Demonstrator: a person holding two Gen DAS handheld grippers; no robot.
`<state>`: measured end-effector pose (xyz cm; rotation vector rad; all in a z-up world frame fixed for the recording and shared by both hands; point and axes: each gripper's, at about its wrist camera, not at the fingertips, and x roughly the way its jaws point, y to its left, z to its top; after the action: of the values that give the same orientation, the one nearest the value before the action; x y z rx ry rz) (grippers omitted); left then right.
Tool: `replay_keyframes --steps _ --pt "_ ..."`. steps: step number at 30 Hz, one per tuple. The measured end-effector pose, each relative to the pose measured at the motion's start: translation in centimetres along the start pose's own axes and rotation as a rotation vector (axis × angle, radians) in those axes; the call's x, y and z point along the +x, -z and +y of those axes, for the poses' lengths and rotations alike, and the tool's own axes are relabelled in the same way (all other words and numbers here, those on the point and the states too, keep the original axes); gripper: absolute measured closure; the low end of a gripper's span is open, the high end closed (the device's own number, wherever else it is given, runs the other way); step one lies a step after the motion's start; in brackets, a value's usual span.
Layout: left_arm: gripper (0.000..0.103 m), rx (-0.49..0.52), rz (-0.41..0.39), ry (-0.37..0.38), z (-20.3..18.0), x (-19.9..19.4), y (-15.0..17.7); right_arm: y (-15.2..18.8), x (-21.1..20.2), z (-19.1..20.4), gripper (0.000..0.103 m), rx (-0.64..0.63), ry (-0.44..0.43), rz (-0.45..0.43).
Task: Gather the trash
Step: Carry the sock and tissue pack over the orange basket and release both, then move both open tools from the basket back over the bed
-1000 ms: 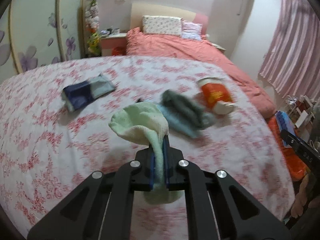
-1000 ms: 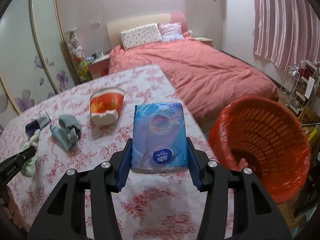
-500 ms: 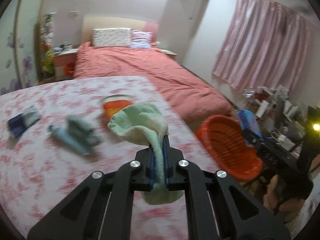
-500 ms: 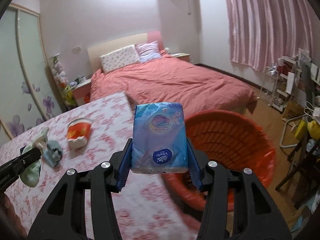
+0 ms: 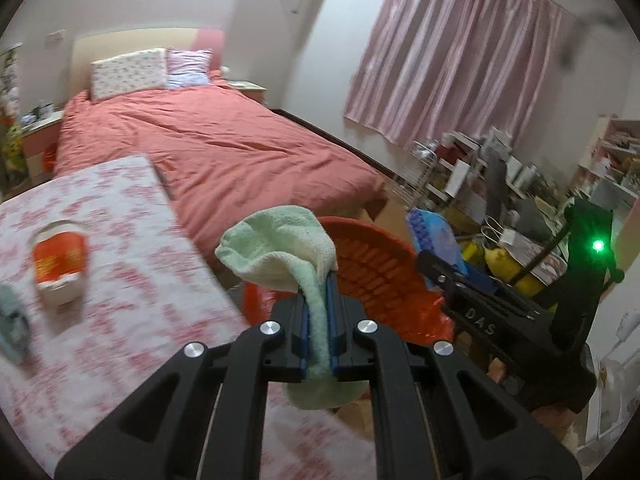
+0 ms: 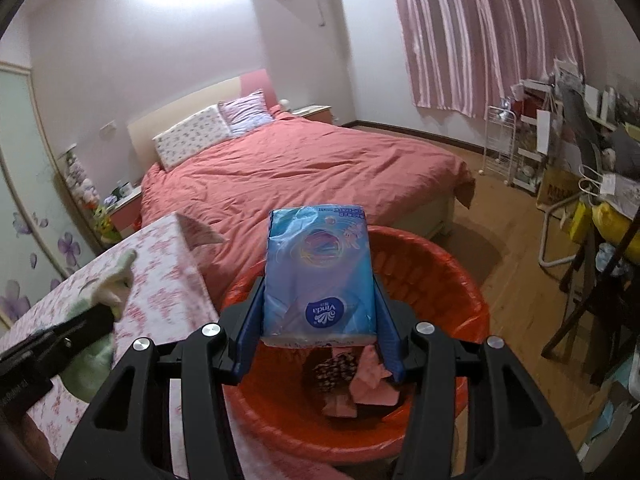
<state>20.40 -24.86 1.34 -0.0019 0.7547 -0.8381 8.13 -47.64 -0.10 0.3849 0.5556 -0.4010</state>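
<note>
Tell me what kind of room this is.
A bedroom, most likely in a home: a bed with a red duvet and two pillows, pink curtains over the window, and a bedside table next to it.

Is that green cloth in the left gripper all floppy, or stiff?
Probably floppy: the green cloth folds over above the left gripper and sags below its fingers. It looks fluffy, so likely light and not slippery.

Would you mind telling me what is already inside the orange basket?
In the orange basket, crumpled pink paper scraps and a dark patterned piece lie on the bottom. The blue tissue pack held in the right tool hides the rest.
</note>
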Motion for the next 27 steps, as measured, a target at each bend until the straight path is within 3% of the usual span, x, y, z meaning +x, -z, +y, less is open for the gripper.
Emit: replay_keyframes --steps 4,6,10,18,23,27 --pt "0.088 0.031 0.046 0.002 -1.8 3.6 -0.1 -0.3 1.2 -1.7 0.050 0.029 -0.011 0.012" --pt "0.069 0.032 0.072 -0.012 -2.0 5.0 0.1 -0.3 1.7 -2.2 0.048 0.036 -0.017 0.024" --pt "0.060 0.012 0.106 -0.064 -0.4 6.2 1.0 0.3 2.0 -2.7 0.040 0.039 -0.001 0.042" --pt "0.047 -0.007 0.087 -0.184 3.7 2.8 2.5 0.6 1.5 -1.7 0.039 0.021 0.002 0.068" --pt "0.040 -0.009 0.068 -0.299 7.3 -0.7 3.8 0.8 0.4 1.6 0.037 -0.056 -0.015 0.059" --pt "0.038 -0.068 0.064 -0.380 11.1 -3.7 5.2 1.4 -0.1 4.4 0.036 -0.112 -0.045 0.070"
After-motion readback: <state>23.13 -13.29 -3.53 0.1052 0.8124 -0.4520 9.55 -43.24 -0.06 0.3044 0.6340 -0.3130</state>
